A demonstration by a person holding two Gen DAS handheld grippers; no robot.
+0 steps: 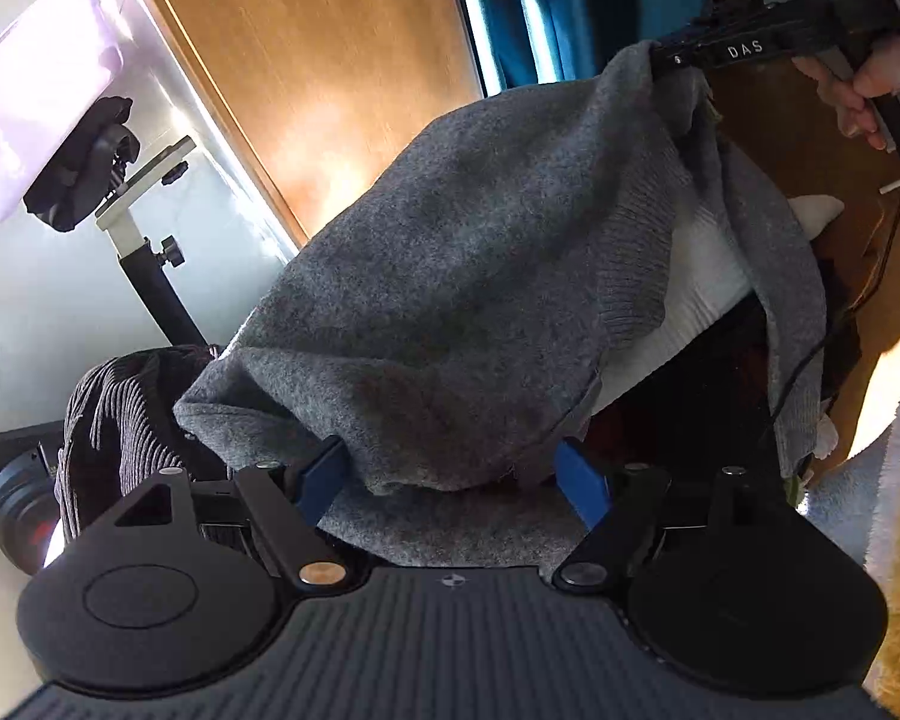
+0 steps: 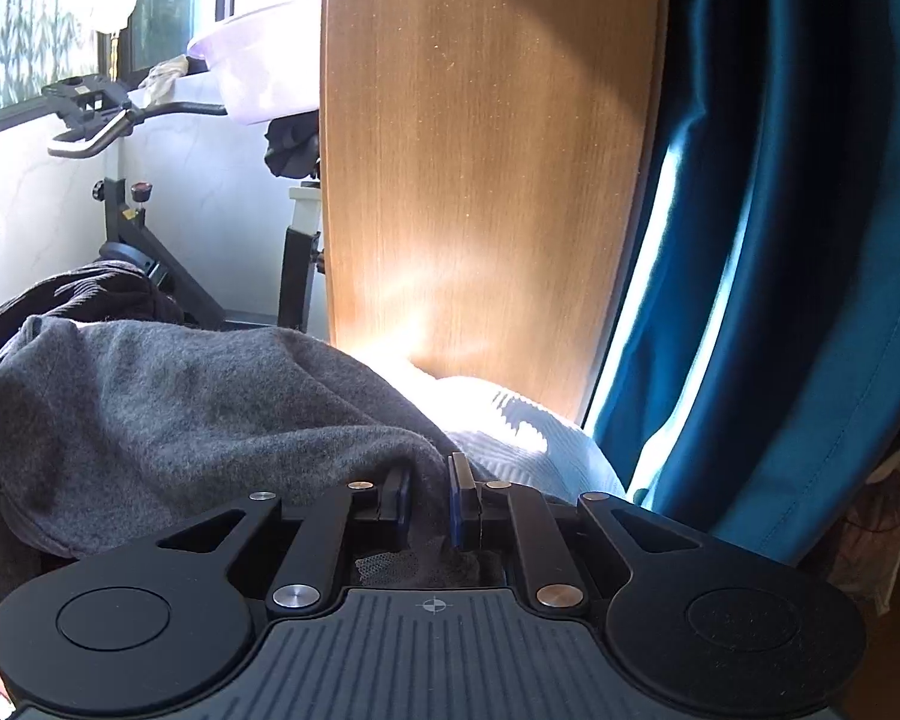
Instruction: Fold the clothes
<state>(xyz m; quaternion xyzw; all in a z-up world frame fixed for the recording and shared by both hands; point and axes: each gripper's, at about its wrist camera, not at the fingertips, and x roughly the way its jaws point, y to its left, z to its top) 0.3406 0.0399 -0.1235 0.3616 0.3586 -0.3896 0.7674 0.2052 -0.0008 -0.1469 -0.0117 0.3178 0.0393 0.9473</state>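
Jaws: right gripper (image 2: 432,495) clenched on grey sweater (image 1: 450,276) edge; left gripper (image 1: 456,480) released, straddling hem. Risk: thin pinch slips, knit drops, bunching over striped garment (image 1: 108,420).

sunlit wooden panel (image 2: 486,168), teal curtain (image 2: 780,240), window (image 2: 42,24)

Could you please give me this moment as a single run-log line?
task: fold clothes | right gripper: shut on grey sweater, lifting one edge | left gripper: jaws open around sweater's lower fold | fold not yet made
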